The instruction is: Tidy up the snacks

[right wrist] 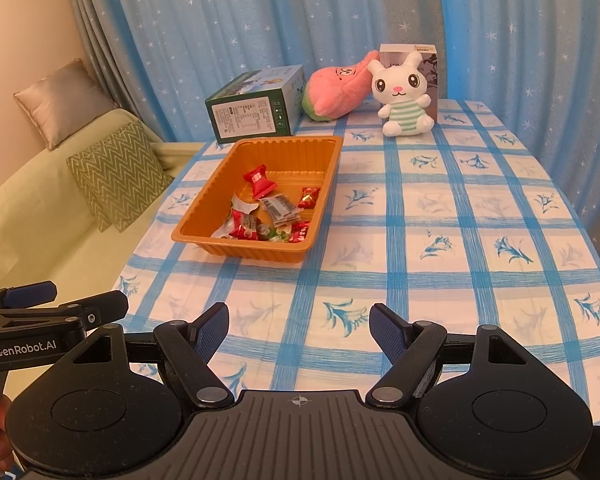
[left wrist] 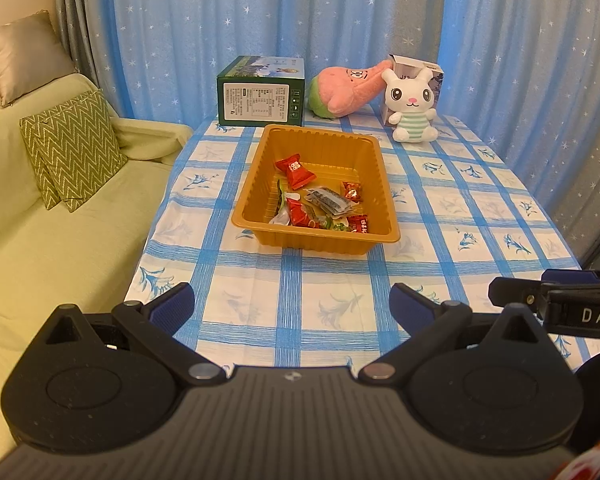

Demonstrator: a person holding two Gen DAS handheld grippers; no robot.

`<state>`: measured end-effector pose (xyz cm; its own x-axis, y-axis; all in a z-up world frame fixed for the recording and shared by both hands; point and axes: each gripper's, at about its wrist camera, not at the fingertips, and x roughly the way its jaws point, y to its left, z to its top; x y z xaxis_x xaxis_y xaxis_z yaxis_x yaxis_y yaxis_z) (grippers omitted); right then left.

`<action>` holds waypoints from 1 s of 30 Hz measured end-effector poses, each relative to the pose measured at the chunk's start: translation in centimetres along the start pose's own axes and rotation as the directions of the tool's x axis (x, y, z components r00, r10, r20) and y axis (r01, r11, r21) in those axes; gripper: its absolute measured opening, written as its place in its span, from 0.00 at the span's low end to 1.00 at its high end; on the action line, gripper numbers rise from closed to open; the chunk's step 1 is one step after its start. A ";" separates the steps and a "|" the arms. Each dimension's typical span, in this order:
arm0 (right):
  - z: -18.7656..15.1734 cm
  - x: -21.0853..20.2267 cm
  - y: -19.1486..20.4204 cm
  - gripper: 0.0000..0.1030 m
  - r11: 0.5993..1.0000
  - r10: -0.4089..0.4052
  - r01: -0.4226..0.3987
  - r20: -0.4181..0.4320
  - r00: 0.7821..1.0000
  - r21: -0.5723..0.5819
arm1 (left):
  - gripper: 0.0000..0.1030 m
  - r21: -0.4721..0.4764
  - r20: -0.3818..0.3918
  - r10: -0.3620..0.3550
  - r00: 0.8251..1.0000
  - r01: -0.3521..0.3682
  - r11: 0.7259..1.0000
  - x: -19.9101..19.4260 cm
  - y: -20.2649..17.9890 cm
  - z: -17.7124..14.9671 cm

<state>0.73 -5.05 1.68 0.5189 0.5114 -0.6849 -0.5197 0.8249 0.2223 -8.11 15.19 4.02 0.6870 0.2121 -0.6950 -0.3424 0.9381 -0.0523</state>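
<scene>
Snacks (left wrist: 318, 204) already gathered in the orange tray (left wrist: 256, 184) at 12 o'clock on the checked counter (left wrist: 480, 208) — sorting judged near finished, no loose wrapper visible outside it. Left claw (left wrist: 292, 304) and right claw (right wrist: 299, 326) both wide and empty, hovering at the near edge, well apart from the tray. Beyond the tray a green box (left wrist: 260, 98), pink plush (left wrist: 346, 88) and rabbit plush (left wrist: 410, 108) from 11 to 1 o'clock — nothing blocking a straight reach.
</scene>
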 end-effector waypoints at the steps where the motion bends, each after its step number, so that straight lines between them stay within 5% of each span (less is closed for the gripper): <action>1: 0.0 0.0 0.0 0.75 1.000 0.000 0.000 0.000 1.000 0.000 | 1.00 0.000 0.000 0.000 1.000 0.000 1.000 0.0 0.0 0.0; 30: -0.1 0.0 0.0 0.75 1.000 0.001 -0.001 0.000 1.000 0.001 | 1.00 -0.002 0.000 0.002 1.000 -0.002 1.000 -0.1 0.4 0.2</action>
<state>0.67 -5.06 1.63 0.5184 0.5124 -0.6846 -0.5197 0.8246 0.2236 -8.19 15.61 4.24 0.6864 0.2137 -0.6951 -0.3446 0.9373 -0.0522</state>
